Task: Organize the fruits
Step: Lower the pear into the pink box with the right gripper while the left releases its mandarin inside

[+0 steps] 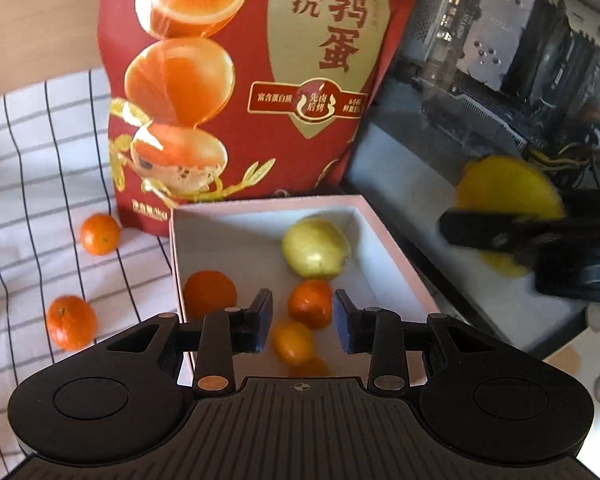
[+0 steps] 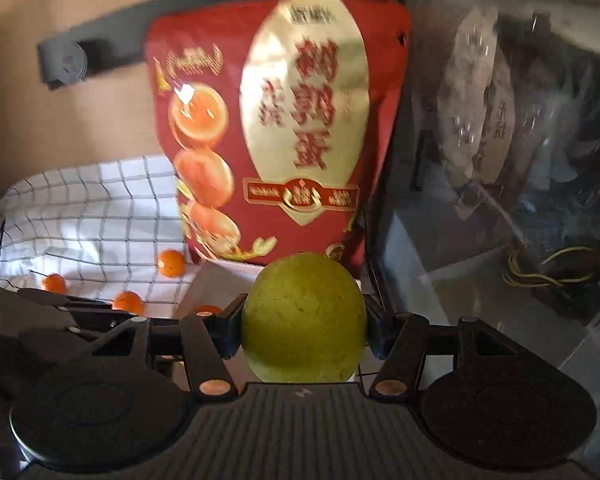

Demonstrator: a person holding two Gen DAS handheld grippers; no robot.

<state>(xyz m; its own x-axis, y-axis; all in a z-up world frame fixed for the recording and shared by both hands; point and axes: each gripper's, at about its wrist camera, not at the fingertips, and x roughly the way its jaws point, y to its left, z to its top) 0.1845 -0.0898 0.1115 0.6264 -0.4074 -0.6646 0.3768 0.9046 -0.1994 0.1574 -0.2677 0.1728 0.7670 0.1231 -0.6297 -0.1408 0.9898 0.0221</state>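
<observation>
1. Left gripper (image 1: 302, 328): jaws apart, nothing clamped. It hangs over the near edge of the white box (image 1: 396, 240). A small orange fruit (image 1: 293, 342) shows blurred in the gap below the pads; it may be falling, cannot tell for certain.
2. Right gripper (image 2: 304, 330): closed on a large yellow-green fruit (image 2: 304, 318), pads touching both its flanks. The left view shows this fruit to the right of the box, above a dark-rimmed white surface, not yet over the box.
3. Step in hand, as judged: carry the large fruit leftward to the box. Advice: keep the grip steady, come in over the right wall, lower toward the bare floor at the far left corner, open only when low. The left gripper should clear first; both tools would crowd the opening.
4. Count, ahead-left of left gripper, on the checked cloth (image 1: 40, 140): two mandarins, near one (image 1: 71, 322) and far one (image 1: 100, 234).
5. Count, inside box: three orange fruits plus the blurred one, and one pale pear-like fruit (image 1: 315, 247).
6. Count, behind box: one red snack bag (image 1: 240, 80), upright.
</observation>
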